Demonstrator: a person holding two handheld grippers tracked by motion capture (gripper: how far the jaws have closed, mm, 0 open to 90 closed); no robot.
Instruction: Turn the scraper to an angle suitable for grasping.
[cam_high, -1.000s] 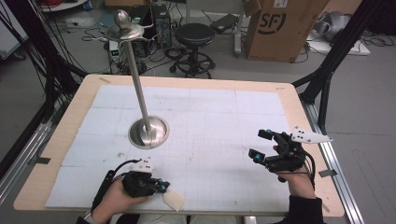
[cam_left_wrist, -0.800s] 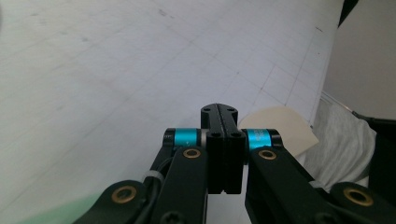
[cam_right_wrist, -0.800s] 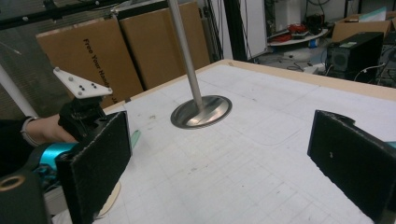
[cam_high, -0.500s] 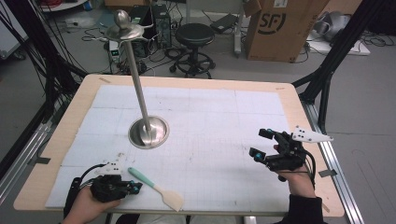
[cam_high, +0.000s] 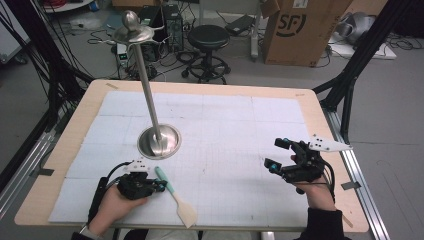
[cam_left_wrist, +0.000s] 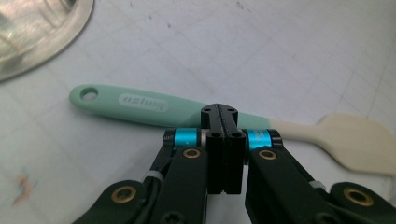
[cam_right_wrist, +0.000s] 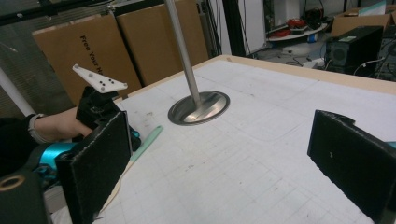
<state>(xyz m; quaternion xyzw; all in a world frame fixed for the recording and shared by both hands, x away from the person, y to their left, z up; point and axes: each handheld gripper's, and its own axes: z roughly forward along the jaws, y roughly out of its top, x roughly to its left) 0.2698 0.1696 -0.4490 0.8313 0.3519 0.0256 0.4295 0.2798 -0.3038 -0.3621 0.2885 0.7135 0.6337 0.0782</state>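
A spatula (cam_high: 172, 192) with a mint-green handle and a cream blade lies flat on the white mat near the front edge, blade toward the person. My left gripper (cam_high: 159, 186) sits low on the mat with its jaws pressed together and nothing between them. In the left gripper view its tips (cam_left_wrist: 219, 112) rest against the middle of the spatula (cam_left_wrist: 140, 103) handle. My right gripper (cam_high: 275, 153) hovers at the right side of the table, jaws wide apart and empty (cam_right_wrist: 224, 158). The right gripper view shows the spatula (cam_right_wrist: 144, 140) beside the left gripper (cam_right_wrist: 100, 109).
A tall metal stand with a round base (cam_high: 159, 141) rises from the mat just behind the spatula; its pole reaches well above the table. The wooden table edge (cam_high: 200, 222) runs close in front of both hands. A stool and cardboard box stand on the floor beyond.
My left hand drew back to the left, baring the whole spatula, then came back right against its handle. The handle end has swung a little toward the stand. The right gripper stayed put.
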